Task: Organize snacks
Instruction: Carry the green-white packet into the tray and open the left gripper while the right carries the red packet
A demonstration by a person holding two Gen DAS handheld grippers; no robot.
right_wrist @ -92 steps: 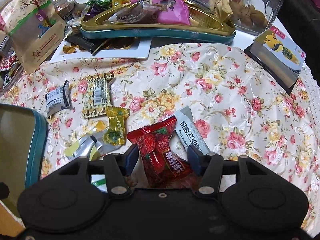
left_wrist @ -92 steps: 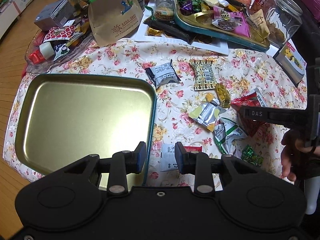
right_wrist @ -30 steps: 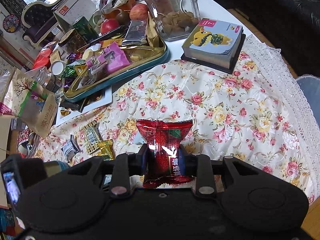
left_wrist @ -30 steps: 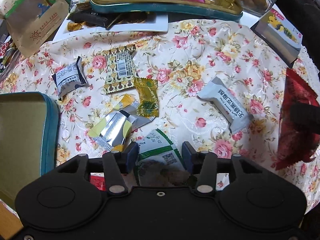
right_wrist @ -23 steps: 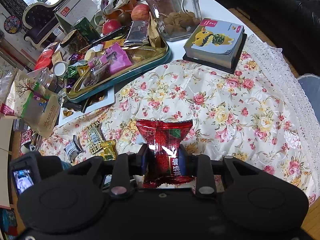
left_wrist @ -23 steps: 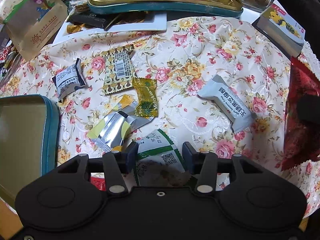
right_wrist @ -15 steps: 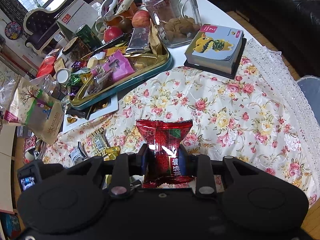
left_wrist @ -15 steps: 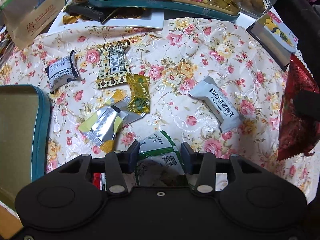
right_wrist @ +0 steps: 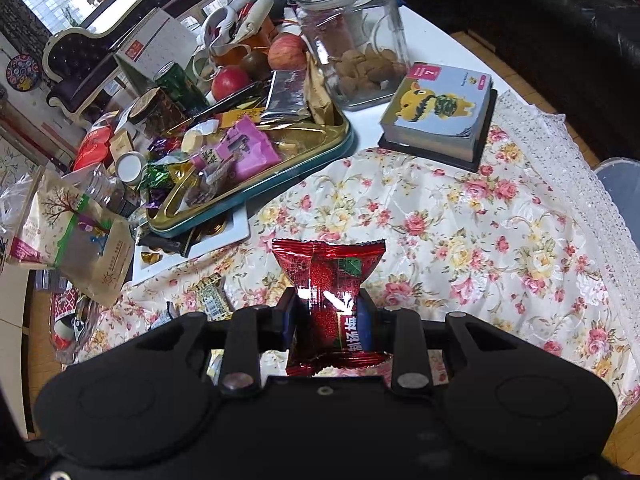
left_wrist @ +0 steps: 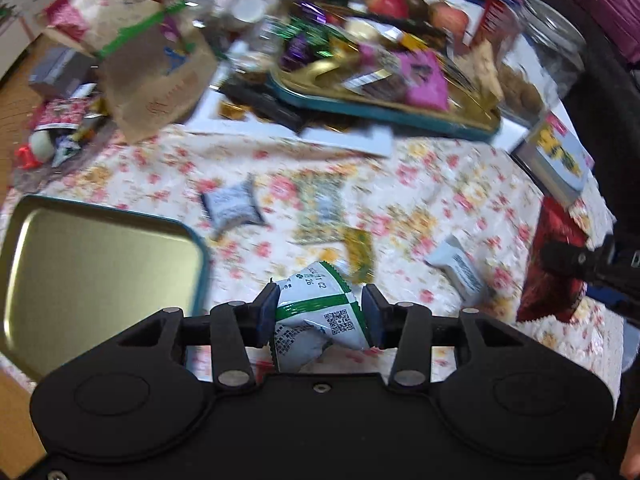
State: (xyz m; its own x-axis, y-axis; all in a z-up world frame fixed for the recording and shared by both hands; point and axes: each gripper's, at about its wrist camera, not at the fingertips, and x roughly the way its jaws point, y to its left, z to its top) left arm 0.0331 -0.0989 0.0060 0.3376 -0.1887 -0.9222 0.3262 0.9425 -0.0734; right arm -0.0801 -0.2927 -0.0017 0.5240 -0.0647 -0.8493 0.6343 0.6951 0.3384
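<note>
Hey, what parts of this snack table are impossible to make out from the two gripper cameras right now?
- Left wrist view: motion blur smears the print on the loose snacks, such as the grey packet.
- Left wrist view: the empty gold tray runs off the left edge and behind the left gripper.
- Right wrist view: the right gripper covers the lower end of the red packet.

two trays (left_wrist: 120, 208), two apples (right_wrist: 286, 51)

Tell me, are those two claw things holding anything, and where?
Left gripper pinches the green-and-white snack packet across its middle; right gripper pinches the red candy wrapper at its waist.
</note>
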